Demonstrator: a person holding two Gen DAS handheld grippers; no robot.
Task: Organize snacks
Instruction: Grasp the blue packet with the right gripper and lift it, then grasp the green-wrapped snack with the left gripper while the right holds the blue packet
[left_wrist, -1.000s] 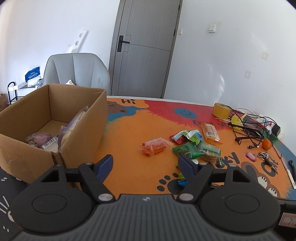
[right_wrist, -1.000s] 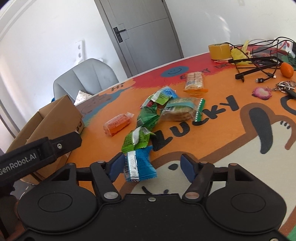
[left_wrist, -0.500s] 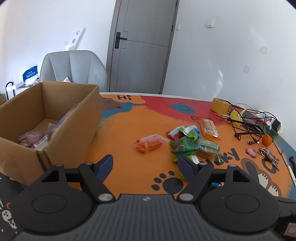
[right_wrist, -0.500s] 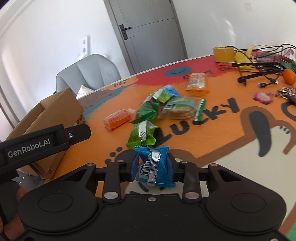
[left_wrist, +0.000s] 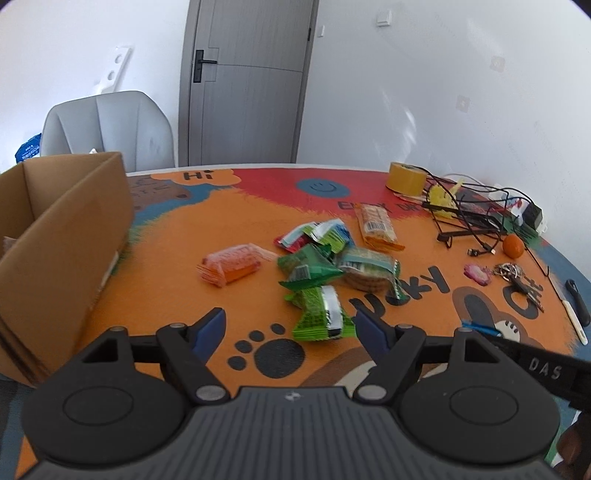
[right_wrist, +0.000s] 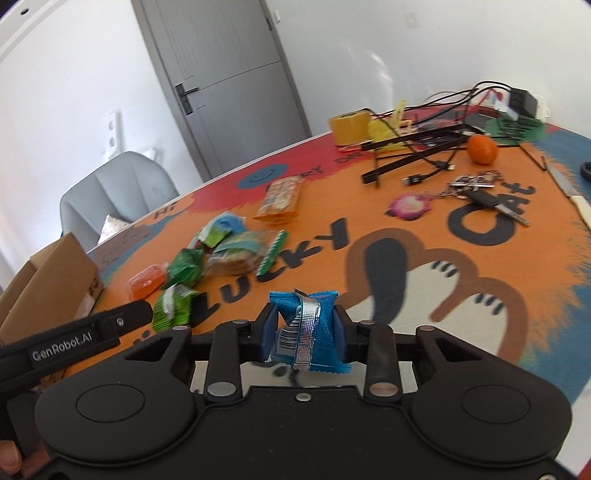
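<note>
The right claw (right_wrist: 303, 328) is clamped on the blue snack packet (right_wrist: 308, 334), lifted off the desk (right_wrist: 406, 266). Carry it level to the cardboard box (left_wrist: 62, 236) (soft wrapper, likely to slip), releasing only above the opening. The left claw (left_wrist: 291, 328) gapes wide, holding nothing.

Left gripper (left_wrist: 290, 330): matte black body, ribbed grey centre panel with small white logo, two round domed housings, silver pivot screws, dark blue fingertips (left_wrist: 208, 326).

Right gripper (right_wrist: 303, 332): same black build, smooth centre, silver screws, blue pads (right_wrist: 266, 334).

White "GenRobot.AI" lettering on left unit's side; "DAS" on right's. Skin visible at frame edges.
</note>
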